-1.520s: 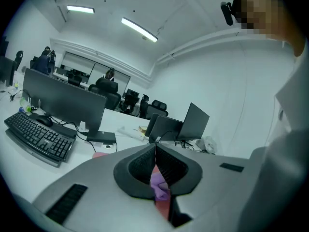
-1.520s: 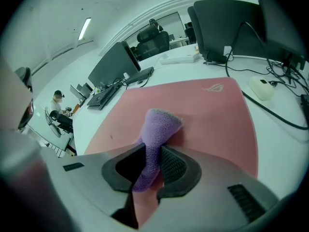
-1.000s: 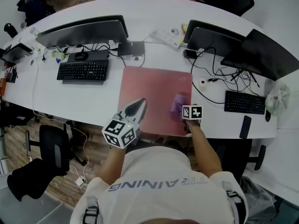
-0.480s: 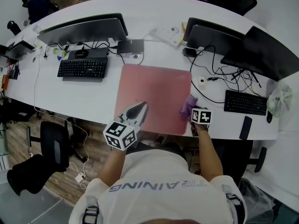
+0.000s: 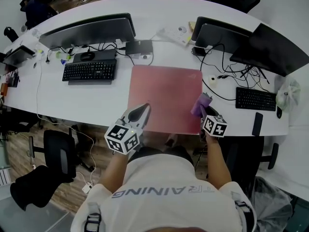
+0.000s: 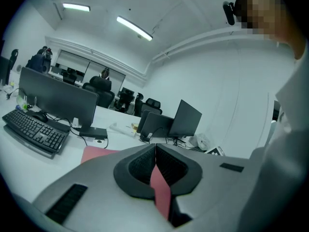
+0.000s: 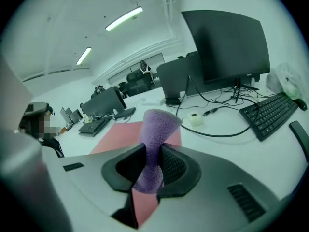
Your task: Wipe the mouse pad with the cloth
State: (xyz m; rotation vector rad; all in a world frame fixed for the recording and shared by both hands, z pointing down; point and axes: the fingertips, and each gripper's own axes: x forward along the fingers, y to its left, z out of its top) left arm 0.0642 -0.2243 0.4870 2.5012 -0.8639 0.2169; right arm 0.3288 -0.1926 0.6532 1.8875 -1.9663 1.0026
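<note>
A large pink mouse pad [image 5: 164, 96] lies on the white desk [image 5: 96, 100] in front of me. The purple cloth [image 5: 200, 104] [image 7: 155, 144] is pinched in my right gripper [image 5: 204, 112] [image 7: 150, 167], which is lifted at the pad's right front corner, with the cloth sticking up past the jaws. My left gripper [image 5: 140, 110] [image 6: 155, 164] hovers over the pad's front left edge. Its jaws are pressed together with nothing between them, and the pink pad [image 6: 99, 154] shows beyond them.
Behind the pad stand monitors [image 5: 87, 30] and a black keyboard [image 5: 89, 71] at left. At right are more monitors [image 5: 268, 45], tangled cables [image 5: 227, 79], a second keyboard [image 5: 255, 99] and a phone [image 5: 258, 123]. A power strip [image 5: 175, 35] lies at the back. An office chair [image 5: 58, 151] is below left.
My right gripper has pulled the cloth rightward and back off the pad to its right front corner and lifted it. The left gripper has stayed put.
</note>
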